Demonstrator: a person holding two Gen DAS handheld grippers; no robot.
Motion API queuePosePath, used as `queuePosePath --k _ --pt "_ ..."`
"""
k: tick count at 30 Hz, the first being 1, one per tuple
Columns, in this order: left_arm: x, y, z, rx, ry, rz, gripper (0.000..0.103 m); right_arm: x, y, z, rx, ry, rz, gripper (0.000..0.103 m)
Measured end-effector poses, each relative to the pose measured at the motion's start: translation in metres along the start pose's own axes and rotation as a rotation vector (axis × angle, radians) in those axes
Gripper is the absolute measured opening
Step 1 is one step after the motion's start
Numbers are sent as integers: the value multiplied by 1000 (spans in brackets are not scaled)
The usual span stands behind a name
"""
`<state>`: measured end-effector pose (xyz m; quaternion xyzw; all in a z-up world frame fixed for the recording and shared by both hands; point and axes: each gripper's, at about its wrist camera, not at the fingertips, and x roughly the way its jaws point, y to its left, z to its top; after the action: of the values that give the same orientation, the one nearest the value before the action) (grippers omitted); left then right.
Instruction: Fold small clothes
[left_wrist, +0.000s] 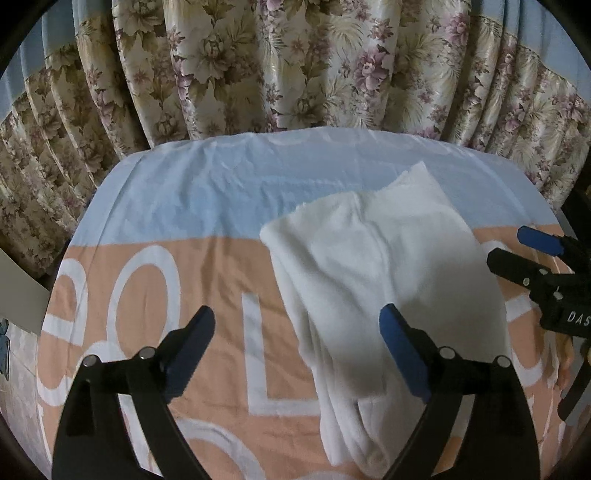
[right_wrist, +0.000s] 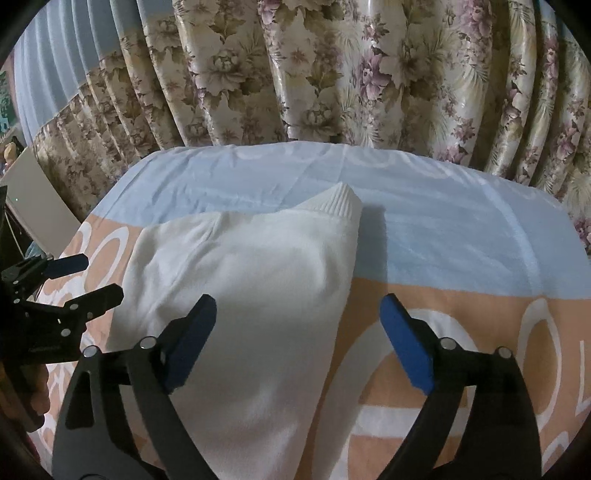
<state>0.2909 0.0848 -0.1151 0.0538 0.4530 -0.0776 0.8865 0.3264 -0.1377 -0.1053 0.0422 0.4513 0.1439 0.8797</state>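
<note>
While both grippers hover above it with nothing between their fingers, the white knit garment (left_wrist: 373, 280) lies folded on the bed sheet (left_wrist: 177, 206), which is pale blue on its far side and peach with large white letters on the near side. The left gripper (left_wrist: 297, 354) has its jaws spread wide; its blue-padded right finger hangs over the garment's near left part, while the other finger is over bare peach sheet. The right gripper (right_wrist: 298, 343) is likewise spread wide, its left finger over the garment's near right part and its right finger over the sheet (a white letter shows beneath it). From the right wrist view the garment's ribbed hem or cuff (right_wrist: 338, 201) points toward the far edge of the bed, reaching onto the blue band. Each gripper shows at the edge of the other's view, jaws apart. A flowered curtain (left_wrist: 295, 62) hangs just behind the bed.
</note>
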Motion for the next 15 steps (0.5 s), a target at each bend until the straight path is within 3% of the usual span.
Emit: queuePosePath --k 15 --pt "20 -15 -40 7 66 -72 94 8 -10 -47 84 84 11 100"
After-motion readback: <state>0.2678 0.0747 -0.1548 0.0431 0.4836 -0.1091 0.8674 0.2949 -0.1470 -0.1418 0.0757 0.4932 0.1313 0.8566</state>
